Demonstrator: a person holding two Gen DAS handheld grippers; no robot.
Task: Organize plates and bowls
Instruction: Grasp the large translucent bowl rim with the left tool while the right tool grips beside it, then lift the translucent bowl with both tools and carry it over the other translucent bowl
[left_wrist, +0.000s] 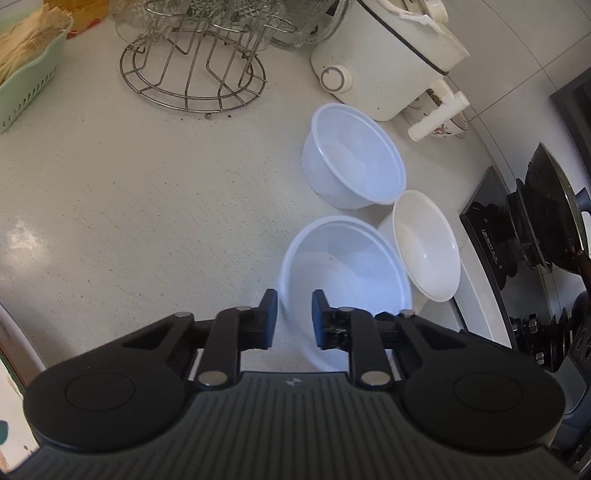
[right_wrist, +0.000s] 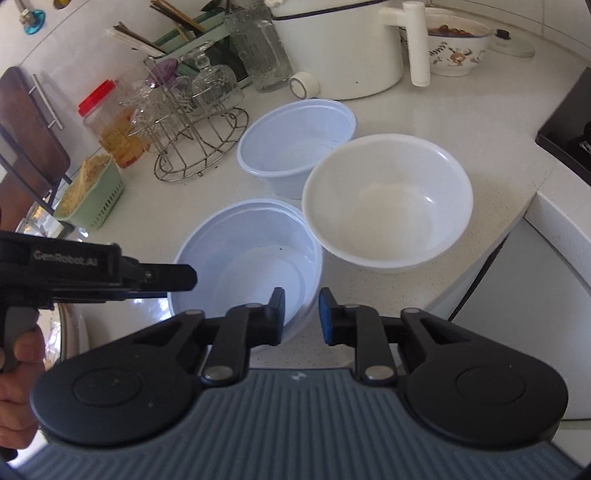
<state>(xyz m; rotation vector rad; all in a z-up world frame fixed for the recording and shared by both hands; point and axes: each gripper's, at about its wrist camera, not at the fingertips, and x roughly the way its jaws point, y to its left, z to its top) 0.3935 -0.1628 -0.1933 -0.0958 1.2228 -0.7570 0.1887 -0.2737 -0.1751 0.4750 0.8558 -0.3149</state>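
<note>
Three bowls stand on the pale counter. The near translucent bowl looks like two nested bowls. A second translucent bowl stands farther back. An opaque white bowl sits to the right, touching both. My left gripper is open, its jaws straddling the near bowl's left rim without gripping. My right gripper is open, its jaws straddling the same bowl's near right rim. The left gripper also shows from the side in the right wrist view.
A wire glass rack stands at the back. A white pot with a handle, a floral bowl, a green basket, a red-lidded jar and a stove with pan surround the bowls.
</note>
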